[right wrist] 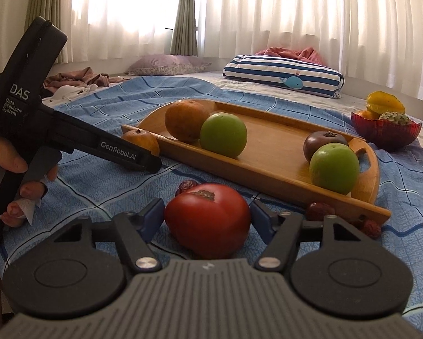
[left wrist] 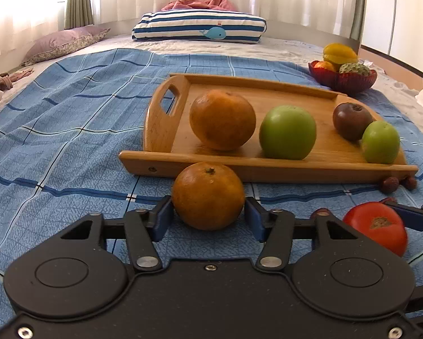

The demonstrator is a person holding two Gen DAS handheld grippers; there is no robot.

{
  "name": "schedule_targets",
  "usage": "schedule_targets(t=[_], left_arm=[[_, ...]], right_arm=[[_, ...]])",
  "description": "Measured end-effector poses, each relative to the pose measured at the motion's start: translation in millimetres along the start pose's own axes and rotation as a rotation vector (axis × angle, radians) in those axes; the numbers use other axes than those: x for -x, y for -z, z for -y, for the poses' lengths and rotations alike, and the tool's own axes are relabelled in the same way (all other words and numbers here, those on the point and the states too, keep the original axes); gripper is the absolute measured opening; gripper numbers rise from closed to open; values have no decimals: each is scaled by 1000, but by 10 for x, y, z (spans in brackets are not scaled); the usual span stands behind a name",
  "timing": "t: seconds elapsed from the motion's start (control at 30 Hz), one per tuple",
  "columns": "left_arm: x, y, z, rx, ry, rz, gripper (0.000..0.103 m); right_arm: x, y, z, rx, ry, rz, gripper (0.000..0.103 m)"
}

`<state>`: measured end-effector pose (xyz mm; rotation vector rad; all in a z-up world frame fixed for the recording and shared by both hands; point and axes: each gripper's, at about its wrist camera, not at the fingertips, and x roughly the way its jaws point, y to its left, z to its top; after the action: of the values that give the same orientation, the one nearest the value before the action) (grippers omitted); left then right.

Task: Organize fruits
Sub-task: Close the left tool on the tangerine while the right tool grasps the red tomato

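Orange fruit point(left wrist: 208, 195) on the blue cloth point(left wrist: 70, 130), just before the wooden tray point(left wrist: 267, 166): my left gripper point(left wrist: 208, 219) clamps it. Red tomato point(right wrist: 207, 219) beside it: my right gripper point(right wrist: 207, 220) pinches it between both pads. Tray holds an orange, two green apples point(left wrist: 287, 132), one dark fruit point(left wrist: 352, 121).

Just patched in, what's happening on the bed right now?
A person is sorting fruit with hand-held tongs. The left tongs bracket a loose orange mandarin on the blue checked bedspread, just in front of the wooden handled tray. The right tongs bracket a red tomato nearby. Both sets of pads sit at the fruit's sides; neither fruit is lifted. The tray already holds another orange, two green apples and a dark round fruit.
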<state>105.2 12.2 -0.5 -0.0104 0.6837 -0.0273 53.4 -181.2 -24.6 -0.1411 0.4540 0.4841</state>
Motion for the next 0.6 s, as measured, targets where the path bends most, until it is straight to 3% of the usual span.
schedule_targets(t=[0.6], left_arm=[[-34, 5, 7, -8, -12, 10, 53]], right_arm=[[-58, 2, -36, 14, 19, -41, 75]])
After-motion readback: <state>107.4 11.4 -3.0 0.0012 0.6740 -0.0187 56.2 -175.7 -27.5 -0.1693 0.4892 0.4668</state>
